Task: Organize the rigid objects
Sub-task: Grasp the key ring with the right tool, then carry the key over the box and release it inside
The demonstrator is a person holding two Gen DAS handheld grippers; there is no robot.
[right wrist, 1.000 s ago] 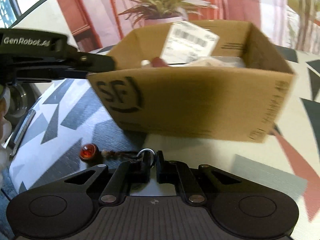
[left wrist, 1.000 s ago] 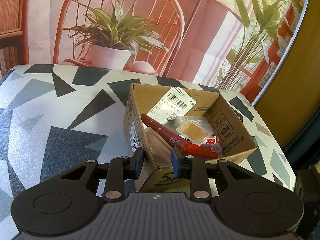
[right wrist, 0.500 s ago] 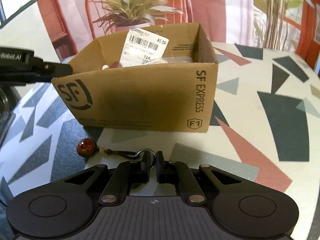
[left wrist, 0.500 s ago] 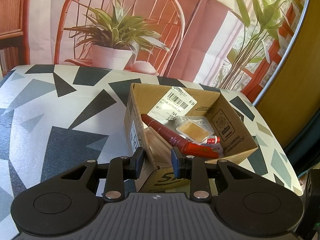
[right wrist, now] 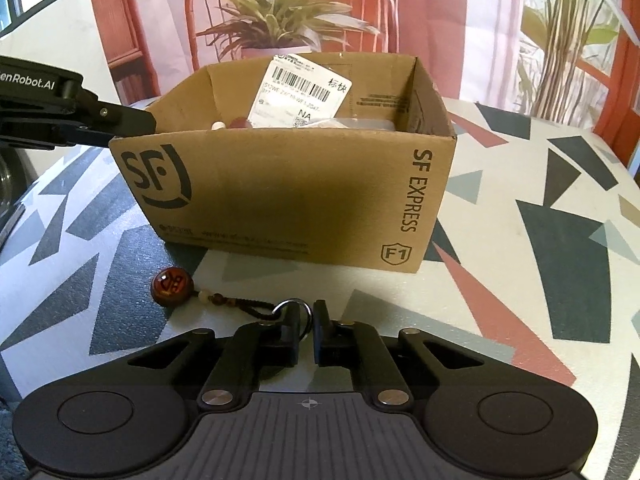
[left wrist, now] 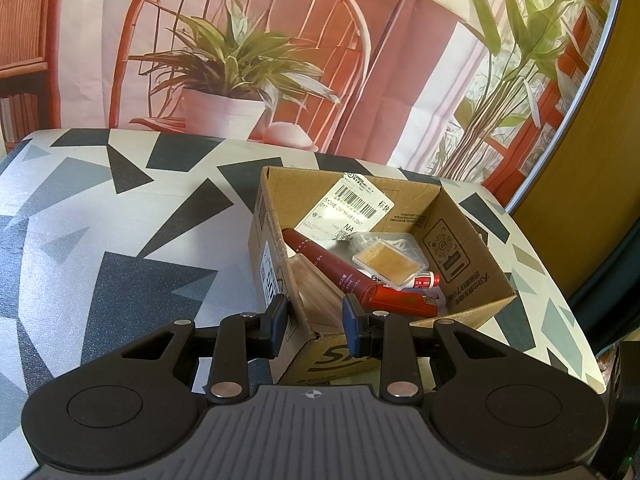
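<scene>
An open cardboard SF Express box (right wrist: 304, 200) stands on the patterned table. In the left wrist view the box (left wrist: 472, 264) holds a dark red tube (left wrist: 324, 264), a red lighter (left wrist: 400, 300), a clear case with a tan card (left wrist: 388, 258) and a small red-capped tube (left wrist: 424, 280). My left gripper (left wrist: 314, 320) straddles the box's near corner, one finger on each side of it. My right gripper (right wrist: 306, 324) is nearly shut on the metal ring (right wrist: 294, 306) of a keychain, whose red-brown bead (right wrist: 170, 284) and cord lie on the table in front of the box.
A shipping label (right wrist: 306, 92) is stuck inside the box's back wall. The table (left wrist: 120, 248) has a grey, black and white triangle cover. A printed backdrop of a chair and potted plant (left wrist: 236, 64) hangs behind. The left gripper's arm (right wrist: 60, 120) shows at the box's left corner.
The right gripper has drawn back and turned, so the box now looks smaller and squarer. The keychain ring stays between its fingers. The left gripper and box have barely moved.
</scene>
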